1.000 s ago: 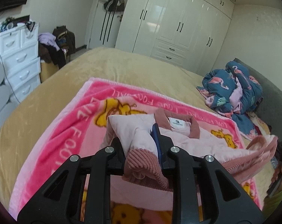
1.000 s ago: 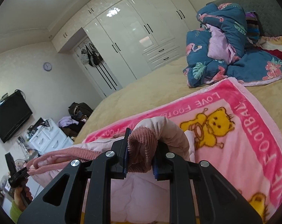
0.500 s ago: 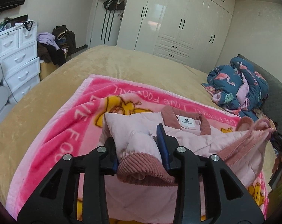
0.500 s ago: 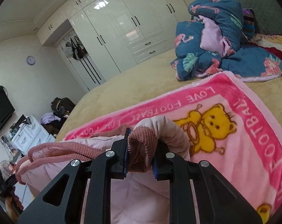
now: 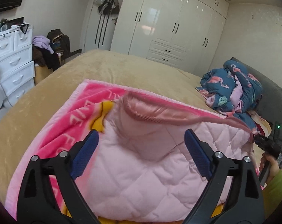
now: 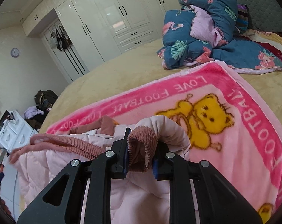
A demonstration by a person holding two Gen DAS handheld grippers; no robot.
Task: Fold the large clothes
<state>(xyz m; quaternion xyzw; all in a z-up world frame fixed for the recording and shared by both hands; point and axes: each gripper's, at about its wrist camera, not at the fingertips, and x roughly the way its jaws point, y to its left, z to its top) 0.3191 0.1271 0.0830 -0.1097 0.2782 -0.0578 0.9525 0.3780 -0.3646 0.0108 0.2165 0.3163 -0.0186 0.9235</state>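
On the pink blanket [image 6: 234, 100] lies the pink quilted jacket [image 5: 146, 168]. Only the right wrist view shows the right gripper [image 6: 140, 155] clamped on its ribbed cuff [image 6: 141, 143]; the left view shows the left gripper [image 5: 141, 153] opening wide above the cloth, nothing pinched. Bare tan bed [image 5: 122, 71] stretches beyond the blanket's edges.

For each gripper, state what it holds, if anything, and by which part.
The right gripper is shut on the pink jacket, clamping its ribbed corduroy cuff. The left gripper holds nothing; it is opening above the jacket.
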